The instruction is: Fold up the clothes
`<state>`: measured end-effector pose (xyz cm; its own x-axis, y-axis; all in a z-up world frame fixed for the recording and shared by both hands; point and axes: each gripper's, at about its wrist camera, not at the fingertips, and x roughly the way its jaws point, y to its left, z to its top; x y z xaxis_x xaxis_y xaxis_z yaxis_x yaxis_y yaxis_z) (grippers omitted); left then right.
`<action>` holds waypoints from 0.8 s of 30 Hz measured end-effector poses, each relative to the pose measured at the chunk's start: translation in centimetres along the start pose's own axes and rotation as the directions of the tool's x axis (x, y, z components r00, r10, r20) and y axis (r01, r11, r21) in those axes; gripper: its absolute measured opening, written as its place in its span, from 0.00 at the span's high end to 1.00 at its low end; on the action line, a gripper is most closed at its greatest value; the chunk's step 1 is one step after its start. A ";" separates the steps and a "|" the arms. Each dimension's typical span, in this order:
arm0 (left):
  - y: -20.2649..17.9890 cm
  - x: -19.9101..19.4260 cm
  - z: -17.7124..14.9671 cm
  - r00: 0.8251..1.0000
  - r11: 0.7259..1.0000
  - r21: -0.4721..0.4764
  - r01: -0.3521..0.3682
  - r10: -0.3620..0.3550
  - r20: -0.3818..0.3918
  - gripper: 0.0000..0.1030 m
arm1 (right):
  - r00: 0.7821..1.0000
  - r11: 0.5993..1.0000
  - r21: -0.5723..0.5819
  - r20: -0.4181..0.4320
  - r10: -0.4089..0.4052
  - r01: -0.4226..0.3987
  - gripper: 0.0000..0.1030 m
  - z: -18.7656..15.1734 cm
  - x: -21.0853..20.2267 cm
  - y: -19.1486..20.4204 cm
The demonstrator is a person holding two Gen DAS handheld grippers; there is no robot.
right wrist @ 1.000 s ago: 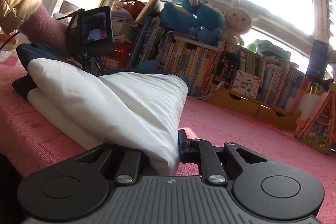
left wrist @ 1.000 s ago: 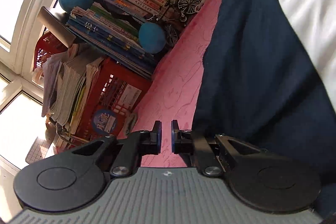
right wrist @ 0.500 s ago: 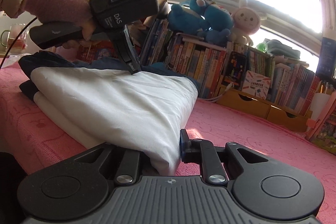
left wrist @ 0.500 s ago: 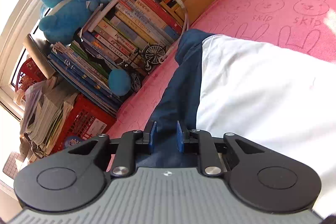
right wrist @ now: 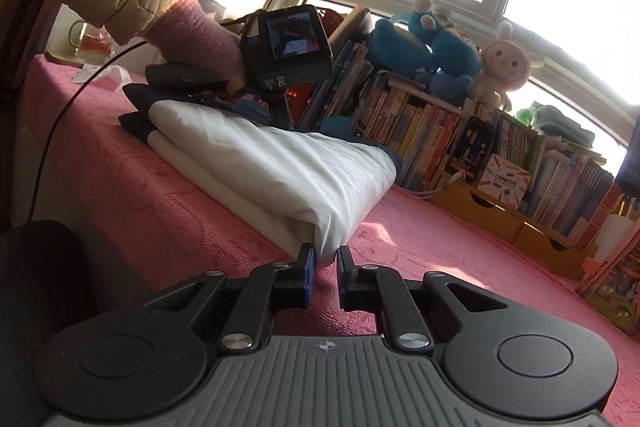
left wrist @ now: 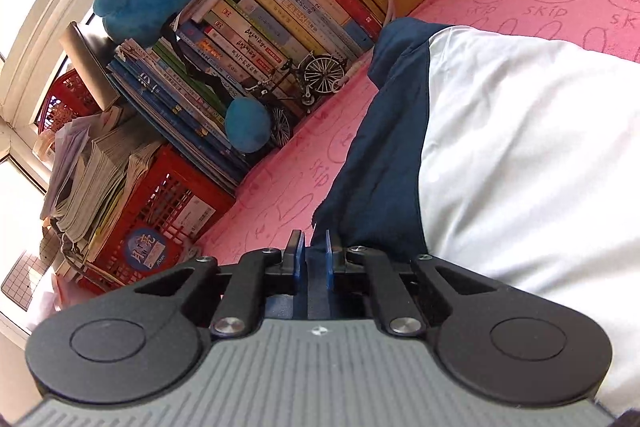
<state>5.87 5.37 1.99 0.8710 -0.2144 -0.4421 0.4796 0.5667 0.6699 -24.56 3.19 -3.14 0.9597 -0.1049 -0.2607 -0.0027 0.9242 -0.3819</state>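
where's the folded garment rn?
The folded white and navy garment lies on the pink bunny-print cover, in front of the row of books; in the right wrist view its near corner sits at the right gripper.

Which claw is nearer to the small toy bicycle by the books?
Left. The left claw sits at the garment's navy edge, facing the toy bicycle. The right claw is at the opposite white corner.

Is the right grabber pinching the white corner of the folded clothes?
Cannot tell. In the right wrist view the right gripper has its jaws parted, with the white corner of the folded clothes reaching between them; neither contact nor gap shows plainly.
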 end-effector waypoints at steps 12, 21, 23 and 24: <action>2.7 -6.5 -3.6 0.998 0.946 -0.321 0.052 -0.036 0.053 0.72 | 0.928 0.749 0.627 -0.110 0.356 -0.213 0.28 2.5 7.0 -18.0; 2.3 -5.9 -7.6 0.998 0.923 -0.380 0.063 -0.067 0.001 0.71 | 0.822 0.623 0.726 -0.144 0.551 -0.290 0.44 6.0 21.5 -16.6; 2.3 -5.8 -7.7 0.997 0.922 -0.380 0.070 -0.074 0.006 0.72 | 0.814 0.640 0.715 -0.175 0.554 -0.282 0.44 6.6 24.2 -16.3; 2.3 -5.8 -7.8 0.997 0.922 -0.380 0.074 -0.077 0.009 0.72 | 0.811 0.637 0.720 -0.182 0.556 -0.276 0.46 6.7 25.5 -16.6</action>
<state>1.09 14.14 1.43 0.8324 -0.2640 -0.4871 0.4663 0.8088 0.3584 1.79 -12.36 2.46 0.7257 0.3623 -0.5848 -0.0641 0.8820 0.4669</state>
